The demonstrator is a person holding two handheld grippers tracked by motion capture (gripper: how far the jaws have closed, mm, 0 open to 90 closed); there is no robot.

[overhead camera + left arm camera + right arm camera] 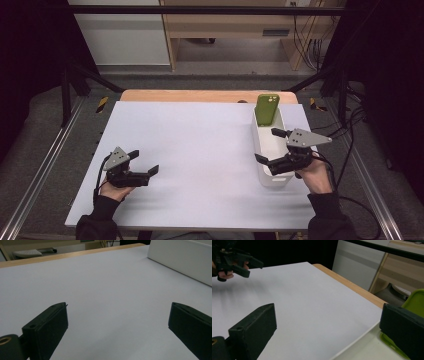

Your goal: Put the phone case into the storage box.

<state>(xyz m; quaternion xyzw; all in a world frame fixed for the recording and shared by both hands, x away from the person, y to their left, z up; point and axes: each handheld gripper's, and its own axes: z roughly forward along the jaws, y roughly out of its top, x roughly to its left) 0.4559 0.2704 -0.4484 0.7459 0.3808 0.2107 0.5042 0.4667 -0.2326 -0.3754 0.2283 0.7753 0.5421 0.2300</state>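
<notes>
While the left gripper [145, 162] hovers low at the lower left of the bench [200, 145] with jaws spread, the right gripper [270, 146] – jaws also spread – hangs over the white bin [274, 179], where a green phone [267, 109] leans upright at the far end.

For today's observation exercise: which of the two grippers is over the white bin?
The right gripper, open above the white bin that holds the green phone. The left gripper hovers over bare table.

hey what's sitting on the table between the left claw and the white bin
Nothing. In the high view, the stretch of table from the left claw across to the white bin is bare. The left gripper view shows the same.
</notes>
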